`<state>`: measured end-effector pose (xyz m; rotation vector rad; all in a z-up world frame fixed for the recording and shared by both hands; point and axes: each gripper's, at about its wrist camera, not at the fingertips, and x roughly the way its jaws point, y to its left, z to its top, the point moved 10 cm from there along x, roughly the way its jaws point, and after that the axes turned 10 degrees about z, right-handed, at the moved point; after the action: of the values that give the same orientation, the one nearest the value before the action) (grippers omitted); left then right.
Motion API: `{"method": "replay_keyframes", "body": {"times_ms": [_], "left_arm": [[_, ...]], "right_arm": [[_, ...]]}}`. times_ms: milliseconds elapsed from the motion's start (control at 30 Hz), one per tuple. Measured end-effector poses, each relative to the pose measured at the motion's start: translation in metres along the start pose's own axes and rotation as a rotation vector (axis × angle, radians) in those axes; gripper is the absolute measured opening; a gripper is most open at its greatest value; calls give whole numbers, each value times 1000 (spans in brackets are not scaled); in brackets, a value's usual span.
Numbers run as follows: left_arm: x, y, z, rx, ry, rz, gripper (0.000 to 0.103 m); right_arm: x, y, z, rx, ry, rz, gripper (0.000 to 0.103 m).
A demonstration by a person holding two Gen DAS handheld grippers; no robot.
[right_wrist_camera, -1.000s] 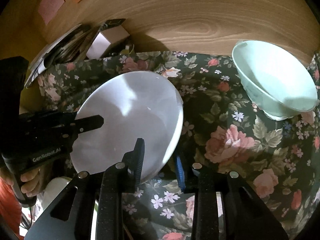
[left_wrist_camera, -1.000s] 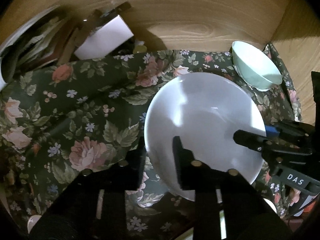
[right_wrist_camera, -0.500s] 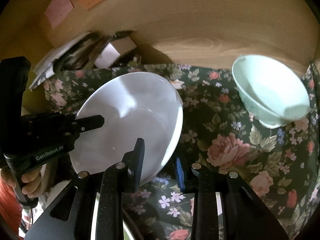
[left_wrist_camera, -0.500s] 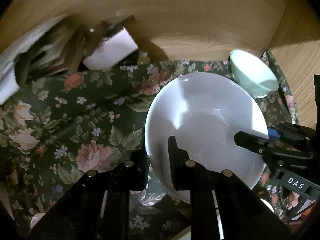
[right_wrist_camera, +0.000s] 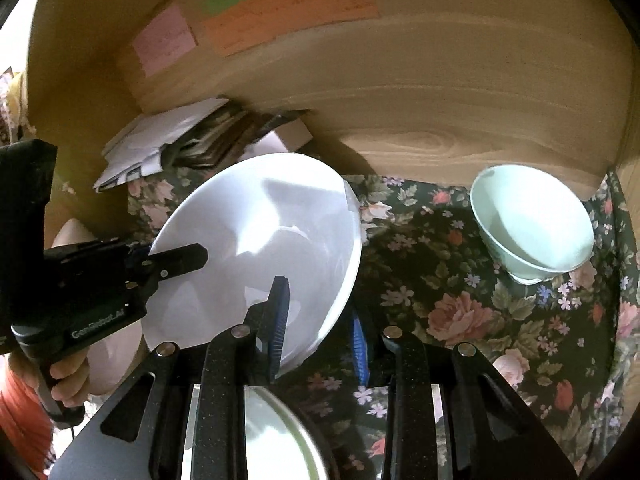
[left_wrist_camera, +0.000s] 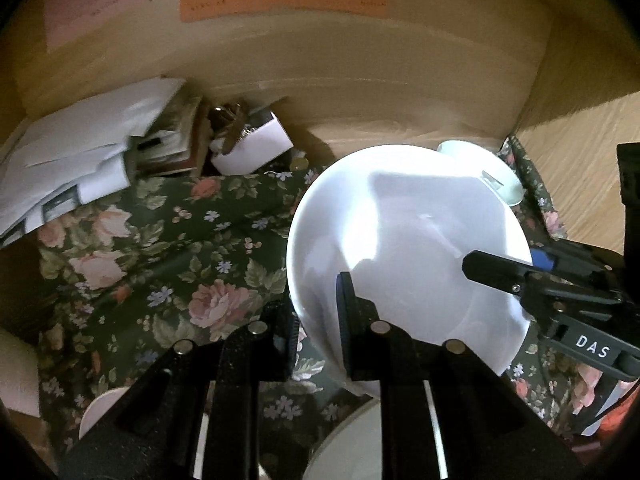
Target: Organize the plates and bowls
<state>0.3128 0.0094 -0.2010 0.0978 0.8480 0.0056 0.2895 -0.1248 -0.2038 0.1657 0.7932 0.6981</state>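
1. White plate (left_wrist_camera: 408, 248) is held clear of the floral tablecloth (left_wrist_camera: 160, 248), tilted, its far edge higher than the near edge. Both tools grip its rim.

2. Left gripper (left_wrist_camera: 316, 320): fingers clamped on the plate's near-left rim, one finger under and one lying over the face. In the right wrist view the same tool comes in from the left, its upper finger resting on the plate face.

3. Right gripper (right_wrist_camera: 320, 332): fingers astride the plate's near-right rim, blue pads (right_wrist_camera: 280, 320) facing in. The pad on the face side looks in contact; the far pad is half hidden behind the edge, so a full pinch is likely but not certain. I read it as closed on the rim.

4. Two grips on opposite sides probably serve to steady a wide, smooth dish that would swing from a single edge pinch.

5. Pale green bowl (right_wrist_camera: 532, 224) stands upright on the cloth at the far right, near the wooden back wall (right_wrist_camera: 440, 80), well apart from the plate.

6. Another pale dish (right_wrist_camera: 276, 440) shows low in frame, directly below the lifted plate, between the fingers. Possibly the stack target; cannot confirm.

7. Papers and envelopes (left_wrist_camera: 80, 152) are heaped at the back left, with coloured notes (right_wrist_camera: 288, 12) stuck on the wall.

8. Judgement: plate in transit, placement not yet made.
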Motion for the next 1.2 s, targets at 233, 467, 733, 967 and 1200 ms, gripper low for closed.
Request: {"method": "replay_keyframes", "body": {"times_ms": [233,467,733,967,1200], "left_arm": [[-20,16,-8,-26,-24,19,17],[-33,31,-21,-71,-36,47,17],[-52,61,-40,-131,-46,82,17],[-67,91,-57,-183,-50,116,17],[-78,114,-74,-224,-44,144,17]], "right_arm": [[-4,21,-1,-26,-10,20,26],[-1,50,-6,-60,-5,50,26],[11,84,-12,-106,10,96,26],[25,113,-17,-143,32,140,26],[40,138,-27,-166,57,179,26]]}}
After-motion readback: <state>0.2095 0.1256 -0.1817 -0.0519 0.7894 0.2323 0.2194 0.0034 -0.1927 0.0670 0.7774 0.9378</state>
